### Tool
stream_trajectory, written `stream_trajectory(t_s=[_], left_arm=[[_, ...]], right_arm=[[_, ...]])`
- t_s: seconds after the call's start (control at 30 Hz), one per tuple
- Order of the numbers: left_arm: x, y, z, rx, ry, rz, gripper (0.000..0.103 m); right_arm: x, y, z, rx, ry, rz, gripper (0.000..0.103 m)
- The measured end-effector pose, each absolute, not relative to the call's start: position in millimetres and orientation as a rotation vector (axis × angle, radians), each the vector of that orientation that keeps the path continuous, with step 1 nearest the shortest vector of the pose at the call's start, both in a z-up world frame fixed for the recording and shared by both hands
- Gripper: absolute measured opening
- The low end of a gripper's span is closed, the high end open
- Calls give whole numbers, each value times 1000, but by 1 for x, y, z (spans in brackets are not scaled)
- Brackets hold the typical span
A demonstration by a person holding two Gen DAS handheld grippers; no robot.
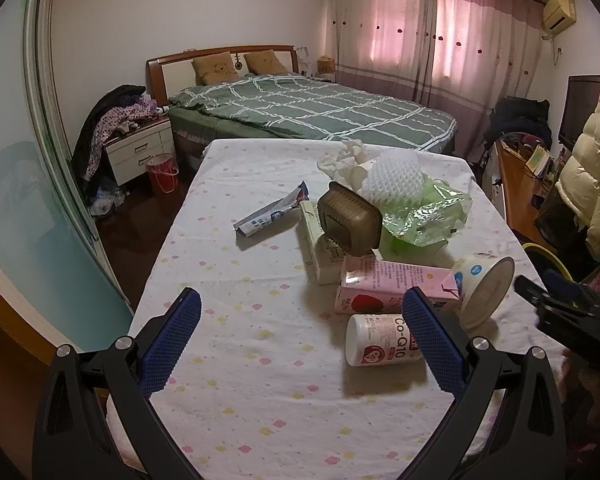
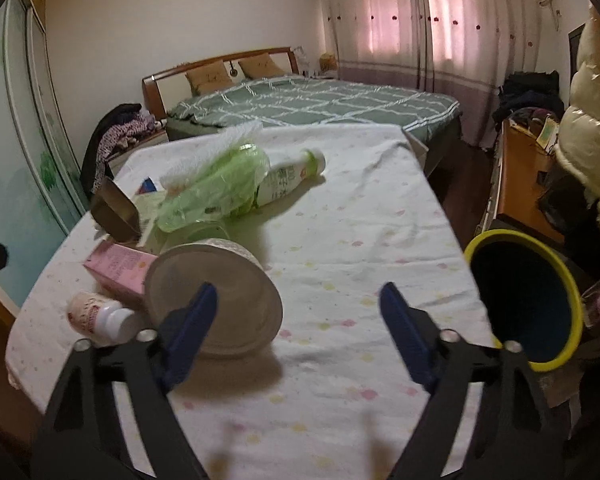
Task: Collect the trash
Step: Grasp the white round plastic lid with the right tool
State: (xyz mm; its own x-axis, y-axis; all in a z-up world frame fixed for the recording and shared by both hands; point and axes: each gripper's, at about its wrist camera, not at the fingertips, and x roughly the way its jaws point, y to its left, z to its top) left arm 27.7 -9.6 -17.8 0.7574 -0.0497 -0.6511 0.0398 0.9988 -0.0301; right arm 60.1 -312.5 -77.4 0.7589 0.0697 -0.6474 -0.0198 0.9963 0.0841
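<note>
Landmark: the paper tub (image 2: 214, 294) is seen lying on its side on the table (image 2: 340, 216).
Right tool (image 2: 298, 340): spread, nothing pinched; its left finger (image 2: 192, 334) is seen in front of the tub's open mouth, the tub left of the gap.
Left tool (image 1: 300, 340): spread, empty; the tub (image 1: 485, 290) lies beyond its right finger (image 1: 428, 332).
Supplement bottle (image 1: 382, 340): just left of the tub.
Pink carton (image 1: 392, 286): behind the bottle.
Bin (image 2: 528, 300): well right of the tub, off the table edge.

left gripper (image 1: 300, 316): jaws apart, empty | Co-Q10 bottle (image 1: 382, 340) lying beside right finger (on tablecloth (image 1: 236, 280))
</note>
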Motion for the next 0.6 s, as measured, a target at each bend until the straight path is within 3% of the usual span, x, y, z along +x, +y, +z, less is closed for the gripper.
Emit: stream_trajectory(t_s=[0.23, 0.3, 0.33, 0.4, 0.6], left_arm=[[34, -7, -22, -20, 724, -51, 99], [35, -7, -23, -19, 724, -52, 99], [34, -7, -22, -20, 724, -52, 99], [36, -7, -24, -20, 727, -57, 99], [42, -15, -29, -13, 745, -81, 99]], right_arm=[[91, -306, -99, 88, 753, 81, 36], [93, -304, -100, 88, 757, 87, 17], [93, -303, -99, 86, 755, 87, 13], [93, -304, -99, 87, 756, 91, 7], [88, -320, -92, 145, 745, 93, 5]])
